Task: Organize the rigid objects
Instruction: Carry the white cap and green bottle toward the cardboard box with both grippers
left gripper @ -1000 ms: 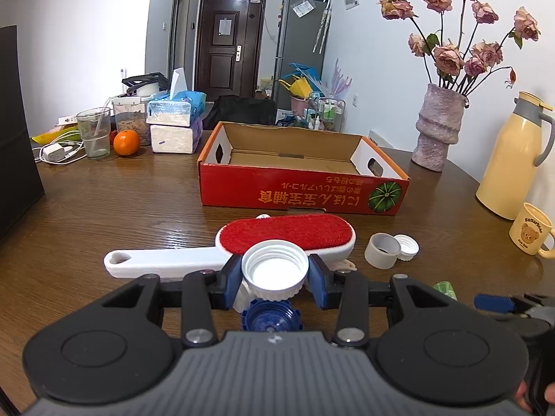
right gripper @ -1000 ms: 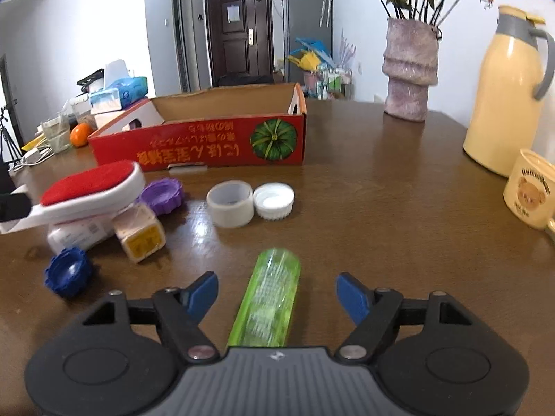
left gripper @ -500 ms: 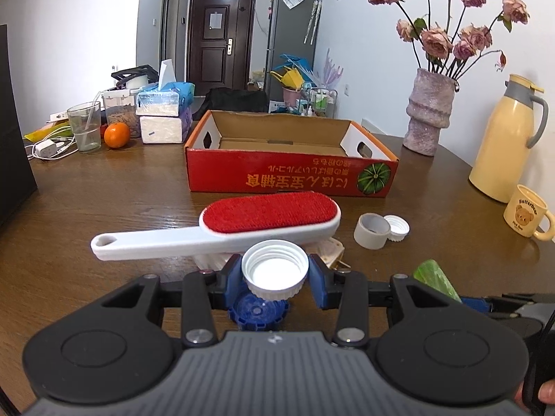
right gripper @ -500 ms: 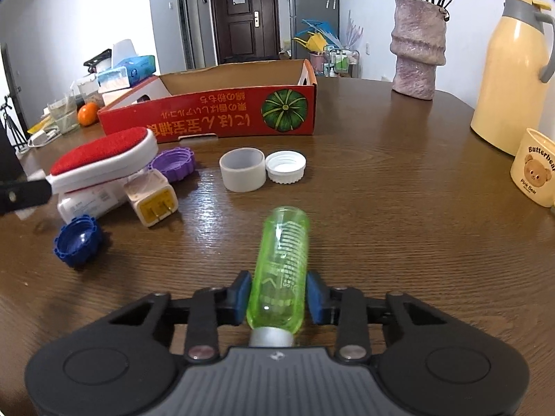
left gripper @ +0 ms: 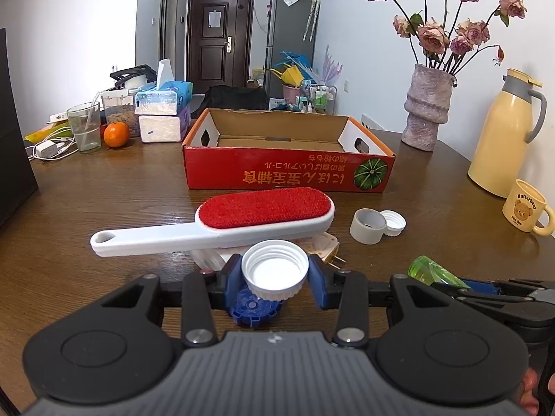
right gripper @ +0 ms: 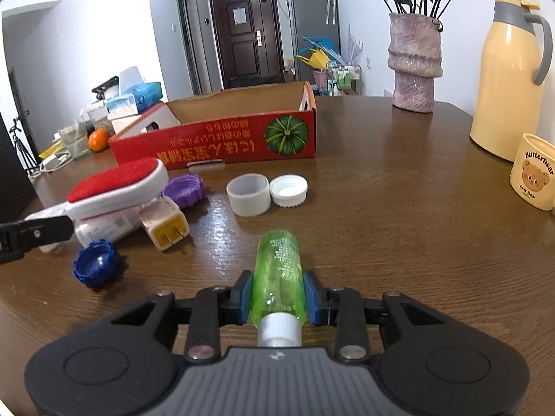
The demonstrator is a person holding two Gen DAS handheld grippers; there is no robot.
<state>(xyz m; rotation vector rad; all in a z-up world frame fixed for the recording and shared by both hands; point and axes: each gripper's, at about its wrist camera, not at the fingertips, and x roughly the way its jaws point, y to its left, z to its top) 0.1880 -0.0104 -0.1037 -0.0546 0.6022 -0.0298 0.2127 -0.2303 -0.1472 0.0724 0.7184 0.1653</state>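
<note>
Brown wooden table (right gripper: 399,208) carries a red cardboard box (left gripper: 288,173). Left gripper (left gripper: 274,274) pinches a white cap (left gripper: 274,268); right gripper (right gripper: 277,294) clamps a green bottle (right gripper: 277,267).

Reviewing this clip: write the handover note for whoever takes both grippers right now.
Left gripper: shut on a white cap, held above the table.
Right gripper: shut on the green bottle.
Red box: looks empty from here.
On the table: lint brush resting on a white item, plug adapter, blue cap, purple cap, white ring, second white cap.
Likely next: drop both held items in the box, then the rest.
</note>
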